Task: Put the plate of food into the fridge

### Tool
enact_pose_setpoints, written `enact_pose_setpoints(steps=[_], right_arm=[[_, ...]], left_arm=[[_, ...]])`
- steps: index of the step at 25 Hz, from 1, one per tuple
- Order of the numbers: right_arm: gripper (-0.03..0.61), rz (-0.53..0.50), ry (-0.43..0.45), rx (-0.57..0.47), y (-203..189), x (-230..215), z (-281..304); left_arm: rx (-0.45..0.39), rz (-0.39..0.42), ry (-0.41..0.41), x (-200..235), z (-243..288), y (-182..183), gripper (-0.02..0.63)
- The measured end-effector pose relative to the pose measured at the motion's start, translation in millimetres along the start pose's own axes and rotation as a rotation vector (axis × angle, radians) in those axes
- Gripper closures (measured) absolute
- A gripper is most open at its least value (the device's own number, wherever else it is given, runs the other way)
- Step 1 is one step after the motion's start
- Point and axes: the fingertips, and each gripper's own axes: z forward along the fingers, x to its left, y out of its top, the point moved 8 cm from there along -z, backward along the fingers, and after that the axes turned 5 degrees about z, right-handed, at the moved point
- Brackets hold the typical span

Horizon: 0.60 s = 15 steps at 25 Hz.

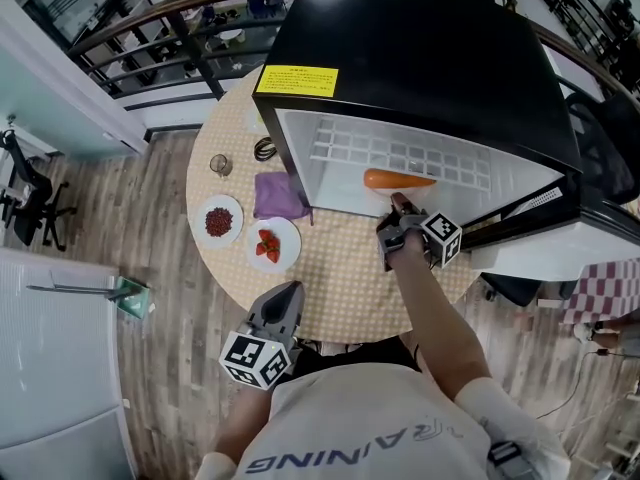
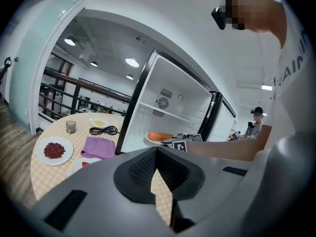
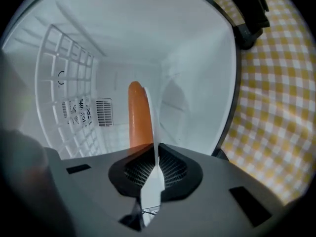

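Here, the right gripper [image 3: 156, 154] clamps the plate [image 3: 152, 125] of carrot [image 3: 139, 115] inside the fridge [image 1: 420, 58]; the left gripper [image 2: 157, 154] is closed, empty. The yellow label [image 1: 297, 80] is illegible; the shirt [image 1: 370, 438] shows "RAINING".

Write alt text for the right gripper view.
The right tool is shut on the rim of a thin white plate, seen edge-on, which carries a long orange carrot and reaches into the open white fridge. A white wire rack shows at left, and a yellow checked tablecloth at right.
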Motion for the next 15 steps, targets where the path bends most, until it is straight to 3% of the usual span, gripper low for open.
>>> enact_pose_setpoints(steps=[11, 15], right_arm=[[0.541, -0.05, -0.087, -0.019, -1.8, 2.1, 30.0], [0.54, -0.063, -0.081, -0.025, -1.7, 0.0, 30.1]], left_arm=[[-0.032, -0.026, -0.013, 2.8, -2.9, -4.0, 0.606], [-0.033, -0.033, -0.005, 3.3, -5.3, -6.9, 0.606]])
